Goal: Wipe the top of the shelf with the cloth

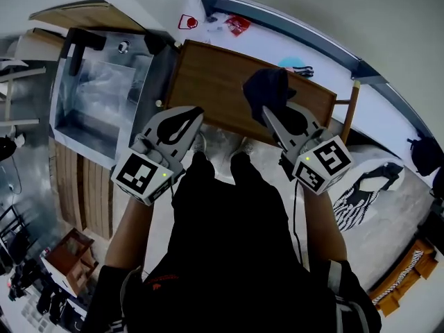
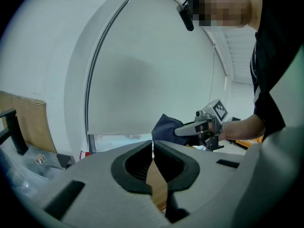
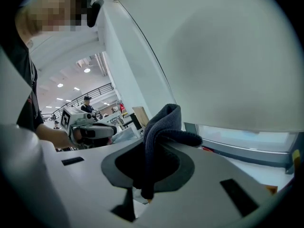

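Far left: a metal unit under clear plastic wrap, standing against the shelf's left end.

Left gripper: jaws pressed together with nothing between them. Its own view showed the tips meeting and only a sliver of brown shelf top in the gap below them. From the head view it sat over the near-left edge of the shelf, pointing toward the window. No contact with the cloth.

Shelf top: brown wood panel, running left to right under both grippers, parallel to the white sill. A red packet lay on the sill behind it.

Right gripper: clamped on the cloth. Its own view showed the dark blue fabric pinched between the jaws, a bunch sticking up and folding over the tips, a tail hanging down. The cloth was over the right half of the shelf top. Couldn't tell if it touched the wood.

Far right, on the floor: black-and-white striped fabric, well apart from the shelf.
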### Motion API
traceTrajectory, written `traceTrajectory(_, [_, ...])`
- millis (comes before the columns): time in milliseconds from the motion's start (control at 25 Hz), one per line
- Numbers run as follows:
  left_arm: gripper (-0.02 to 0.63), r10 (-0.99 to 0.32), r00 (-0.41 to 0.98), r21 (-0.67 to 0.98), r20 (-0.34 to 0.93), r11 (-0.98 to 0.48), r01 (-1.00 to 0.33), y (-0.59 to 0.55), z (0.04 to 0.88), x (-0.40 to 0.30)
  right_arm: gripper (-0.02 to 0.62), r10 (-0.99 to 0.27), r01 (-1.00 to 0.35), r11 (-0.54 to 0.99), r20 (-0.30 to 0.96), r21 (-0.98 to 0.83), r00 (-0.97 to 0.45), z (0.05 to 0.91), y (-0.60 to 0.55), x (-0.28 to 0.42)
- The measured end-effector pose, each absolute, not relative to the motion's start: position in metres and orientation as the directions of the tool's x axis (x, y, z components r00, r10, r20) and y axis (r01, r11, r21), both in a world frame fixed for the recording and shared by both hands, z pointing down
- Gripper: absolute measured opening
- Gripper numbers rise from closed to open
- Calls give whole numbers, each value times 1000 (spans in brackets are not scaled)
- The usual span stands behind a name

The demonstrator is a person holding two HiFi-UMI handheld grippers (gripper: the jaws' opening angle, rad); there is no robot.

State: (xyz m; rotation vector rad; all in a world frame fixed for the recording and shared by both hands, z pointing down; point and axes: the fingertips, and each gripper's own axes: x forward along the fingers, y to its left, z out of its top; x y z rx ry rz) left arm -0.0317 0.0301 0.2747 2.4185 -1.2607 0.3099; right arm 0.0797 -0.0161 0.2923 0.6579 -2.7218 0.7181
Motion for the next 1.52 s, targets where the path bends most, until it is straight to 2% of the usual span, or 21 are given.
traceTrajectory(240, [28, -739, 557, 248, 379, -498, -831, 24, 287, -21, 44, -344, -481, 774, 365, -411, -865, 312, -25, 88])
traceTrajectory(480, [28, -723, 574, 267, 384, -508, -819, 21, 307, -32, 44, -378, -522, 760, 389, -388, -840, 335, -36, 81])
traceTrajectory(1080, [28, -731, 557, 268, 394, -488, -830, -3, 351, -121, 44, -398, -581, 723, 462, -373, -792, 393, -78, -2])
traceTrajectory(1520, [28, -737, 546, 281, 400, -468, -838, -12, 376, -169, 44, -369, -573, 738, 497, -357, -785, 427, -98, -65])
